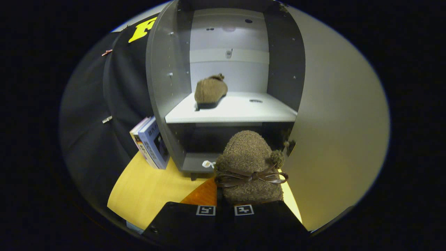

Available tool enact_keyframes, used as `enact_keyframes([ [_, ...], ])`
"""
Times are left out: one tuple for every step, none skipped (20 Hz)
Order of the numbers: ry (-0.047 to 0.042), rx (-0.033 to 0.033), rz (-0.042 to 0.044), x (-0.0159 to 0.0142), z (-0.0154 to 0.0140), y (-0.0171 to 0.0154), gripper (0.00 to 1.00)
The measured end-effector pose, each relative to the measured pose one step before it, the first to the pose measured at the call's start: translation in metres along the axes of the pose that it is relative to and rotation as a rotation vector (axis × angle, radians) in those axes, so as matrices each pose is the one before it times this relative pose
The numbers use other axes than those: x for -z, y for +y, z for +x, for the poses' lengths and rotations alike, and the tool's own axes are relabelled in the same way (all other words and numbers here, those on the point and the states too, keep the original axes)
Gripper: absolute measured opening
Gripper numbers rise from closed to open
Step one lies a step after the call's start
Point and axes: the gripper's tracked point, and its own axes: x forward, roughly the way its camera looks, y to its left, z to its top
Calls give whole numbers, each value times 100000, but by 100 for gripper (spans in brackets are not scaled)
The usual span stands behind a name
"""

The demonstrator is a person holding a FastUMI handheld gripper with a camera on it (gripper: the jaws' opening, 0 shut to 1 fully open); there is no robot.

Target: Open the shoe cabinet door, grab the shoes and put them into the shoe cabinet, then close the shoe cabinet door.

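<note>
The open cabinet door (341,122) is being swung wide off to the right of the shoe cabinet (163,87), so the whole inside is being shown. The pale shelf (244,111) is being occupied by one fuzzy brown slipper (210,91), parked toward its left side, heel facing out. Underneath, the darker lower compartment is being left in shadow, so not much can be made out in there. The whole thing is being carried by a yellowish table (150,191), and a couple of books (151,143) are being leaned against the cabinet's left wall.

Right up front, the second brown slipper (252,164), the one with the little bow and pom-pom, is being held up just ahead of the claw (224,209), in front of the lower compartment. The claw looks like it's being pressed together on that slipper's heel end, with the fingers squeezed close.
</note>
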Motion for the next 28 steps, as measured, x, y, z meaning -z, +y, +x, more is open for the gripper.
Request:
enact_keyframes([
  [-1560, 408, 153, -1465, -68, -29, 5],
  [-1862, 160, 346, -1515, -166, -12, 5],
  [-2096, 230, 88, -1455, 20, -66, 5],
  [-2070, 582, -531, -1439, 55, -134, 5],
  [-1784, 540, -913, -1321, 145, -152, 5],
  [-1645, 323, -891, -1278, 197, -13, 5],
  [-1138, 154, -663, -1144, 484, 50, 5],
  [-681, 212, -344, -1106, 501, -58, 5],
  [-674, 424, -9, -1028, 626, -56, 5],
  [-330, 395, 176, -989, 768, -127, 5],
  [131, 75, 296, -1112, 1049, -54, 5],
  [59, 44, 356, -657, 664, -107, 5],
  [735, 552, 219, -722, 1104, -247, 5],
  [666, 822, 405, -925, 1193, -363, 5],
  [154, 658, 350, -765, 907, -226, 5],
  [976, 541, 255, -525, 1203, -224, 5],
  [1393, 509, 90, -389, 1134, -38, 5],
  [2058, 296, -399, -247, 1211, -87, 5],
  [2618, 466, -622, -172, 1651, -184, 5],
  [2552, 758, -771, -84, 1461, -281, 5],
  [3178, 292, -530, 51, 1542, -294, 5],
  [3149, -59, 238, 34, 1479, -203, 5],
  [2752, -101, 864, -86, 1580, -248, 5],
  [2743, -460, 1632, -63, 1363, -67, 5],
  [2199, -665, 1753, -126, 1471, -43, 5],
  [1146, -616, 1597, -243, 1244, 61, 5],
  [1612, -57, 561, -19, 1268, -59, 5],
  [1714, 592, 44, 83, 1257, -246, 5],
])
